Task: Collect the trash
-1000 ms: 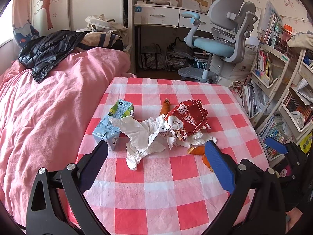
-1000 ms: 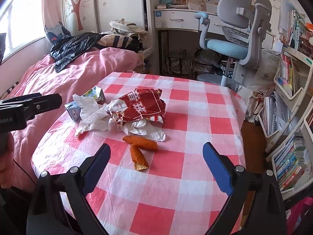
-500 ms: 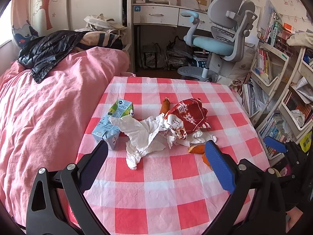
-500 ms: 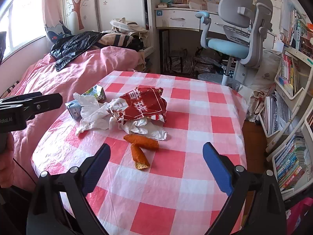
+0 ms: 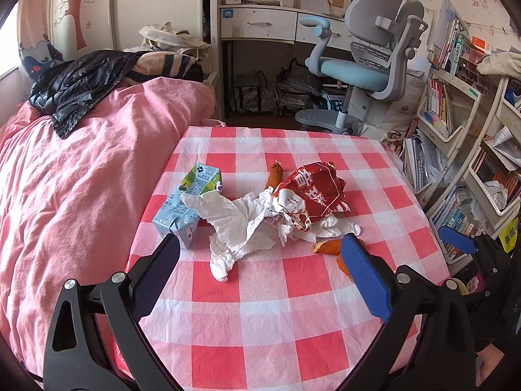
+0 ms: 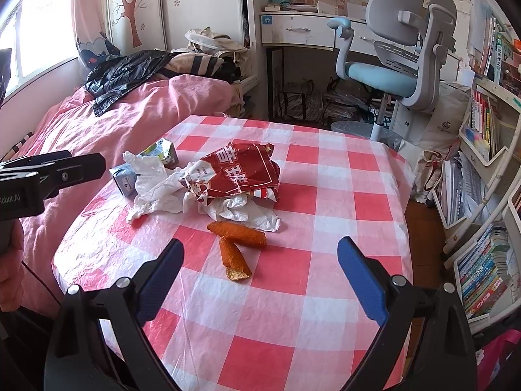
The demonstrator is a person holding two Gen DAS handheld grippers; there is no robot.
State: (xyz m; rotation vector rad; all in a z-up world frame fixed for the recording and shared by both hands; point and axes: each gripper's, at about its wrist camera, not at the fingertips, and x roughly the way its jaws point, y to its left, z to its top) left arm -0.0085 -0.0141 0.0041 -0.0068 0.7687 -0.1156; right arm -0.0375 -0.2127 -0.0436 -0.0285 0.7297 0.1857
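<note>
A pile of trash lies mid-table on the red-and-white checked cloth: a crumpled red snack bag, white tissue, a light-blue drink carton and a green one, plus orange food sticks. My left gripper hovers open near the table's front edge, short of the tissue. In the right wrist view the same bag and tissue lie beyond my right gripper, which is open and holds nothing.
A pink bed with a black jacket borders the table's left side. A grey-blue desk chair and white desk stand behind. Bookshelves line the right. A hand holds the left gripper's handle.
Both views have shifted very slightly toward the trash pile. Nothing on the table has moved and both grippers stay open.
</note>
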